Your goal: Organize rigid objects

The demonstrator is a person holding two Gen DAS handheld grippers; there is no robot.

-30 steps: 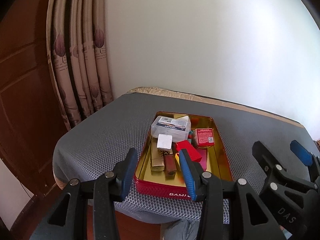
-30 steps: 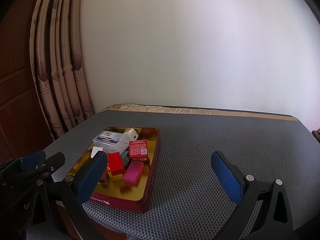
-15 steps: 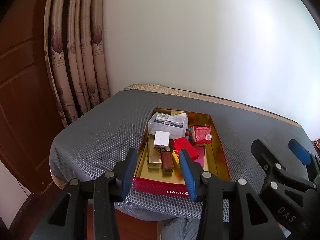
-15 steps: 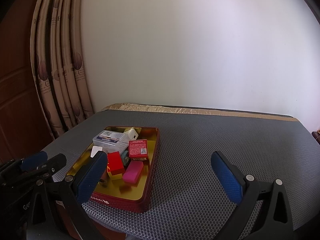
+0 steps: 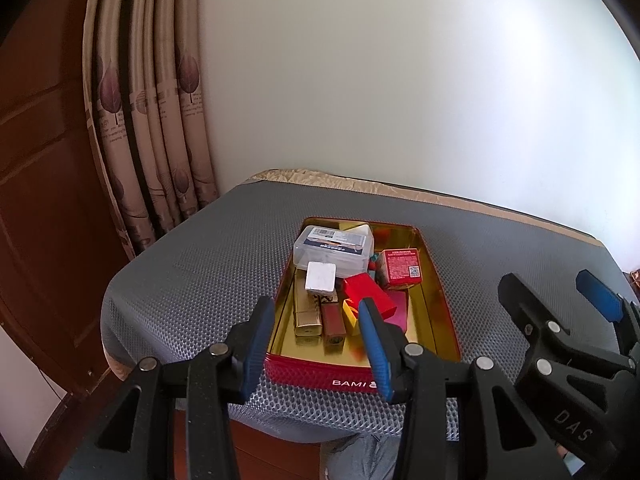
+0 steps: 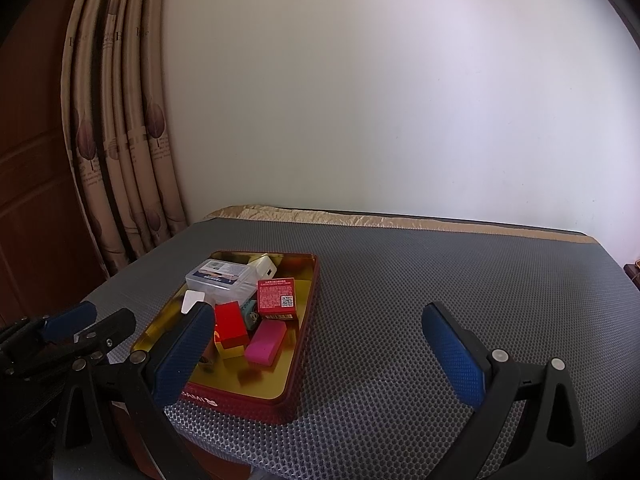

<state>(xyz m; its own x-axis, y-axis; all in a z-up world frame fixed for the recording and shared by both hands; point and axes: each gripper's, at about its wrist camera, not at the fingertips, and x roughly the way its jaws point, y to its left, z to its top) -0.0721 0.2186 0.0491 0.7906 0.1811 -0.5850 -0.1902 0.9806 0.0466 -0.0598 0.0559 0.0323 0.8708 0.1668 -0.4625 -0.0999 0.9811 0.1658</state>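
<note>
Standing by the grey mesh-covered table [image 6: 400,320], I see a patterned curtain [image 5: 160,120] hanging well off to the left of both tongs, beside a dark wooden panel [image 5: 40,160]. The left gripper [image 5: 316,340] hovers at the near edge of the table with nothing between its blue pads; its jaws are partly apart and opening, and they frame the near left part of a red tin [image 5: 320,372] with a gold inside that sits just ahead of them. Through that gap lie a gold case [image 5: 306,312] and, right beside it, a brown tube [image 5: 333,320], both pointing away from the tongs. Beyond those, a white square block [image 5: 320,276] leans on a clear plastic box [image 5: 332,248] at the far left of the tin. Just past the left gripper's right pad sits a red block [image 5: 366,292] on top of a yellow piece [image 5: 350,312], with a pink block [image 6: 266,340] beside them. Further right and further off stands a red carton [image 5: 400,268] with a printed code on its face, and a white charger [image 6: 266,268] lies in the tin's far corner behind the clear box. The right gripper [image 6: 320,344] is held to the right of the left one, its jaws spread wide with only bare mat between them; the tin lies ahead of its left pad, and the open stretch of table runs out in front and to its right.
</note>
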